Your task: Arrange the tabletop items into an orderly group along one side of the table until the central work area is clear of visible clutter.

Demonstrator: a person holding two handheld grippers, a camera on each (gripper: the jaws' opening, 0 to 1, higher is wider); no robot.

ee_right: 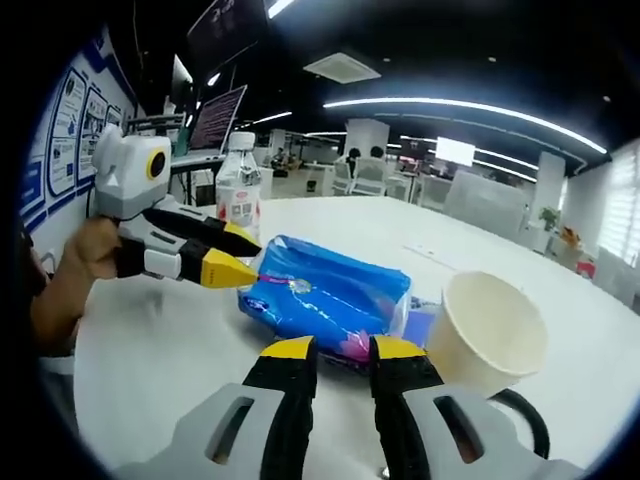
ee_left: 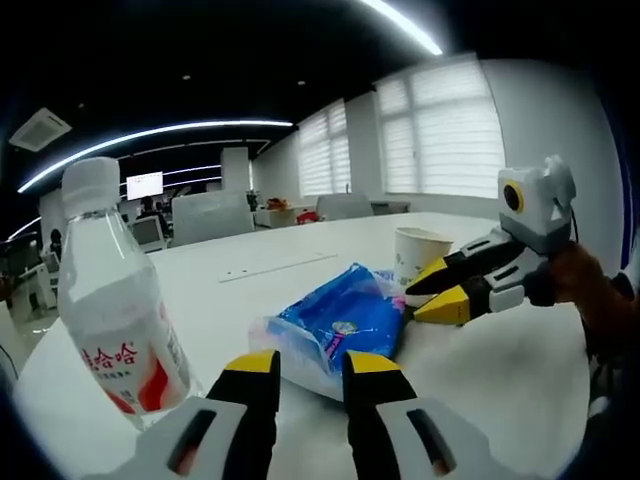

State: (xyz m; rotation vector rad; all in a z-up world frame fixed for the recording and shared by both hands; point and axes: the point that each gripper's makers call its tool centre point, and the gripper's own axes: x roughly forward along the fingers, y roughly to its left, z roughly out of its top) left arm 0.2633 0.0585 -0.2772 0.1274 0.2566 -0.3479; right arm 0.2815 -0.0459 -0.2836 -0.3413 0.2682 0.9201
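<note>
- The left gripper [ee_left: 310, 362] hovers low over the white table [ee_left: 500, 370], its jaws spread with a gap between the yellow tips, gripping nothing.
- Just past its tips lies a blue pack [ee_left: 335, 325] in clear wrap, flat on the table.
- A bottle [ee_left: 112, 300] with a white cap and red-and-white label stands upright to the left of the pack, close to the left jaw in the left gripper view.
- A paper cup [ee_left: 417, 253] stands upright beyond the pack.
- The right gripper [ee_left: 440, 295] comes in from the right, its jaws parted, tips at the pack's far edge beside the cup; a hand [ee_left: 590, 290] holds it.
- In the right gripper view, the right gripper [ee_right: 343, 352] has its jaws spread, tips at the near edge of the pack [ee_right: 325, 290]; contact is unclear.
- There the cup [ee_right: 488, 330] sits just right of the pack, and the bottle [ee_right: 238, 195] stands behind the left gripper [ee_right: 235, 255].
</note>
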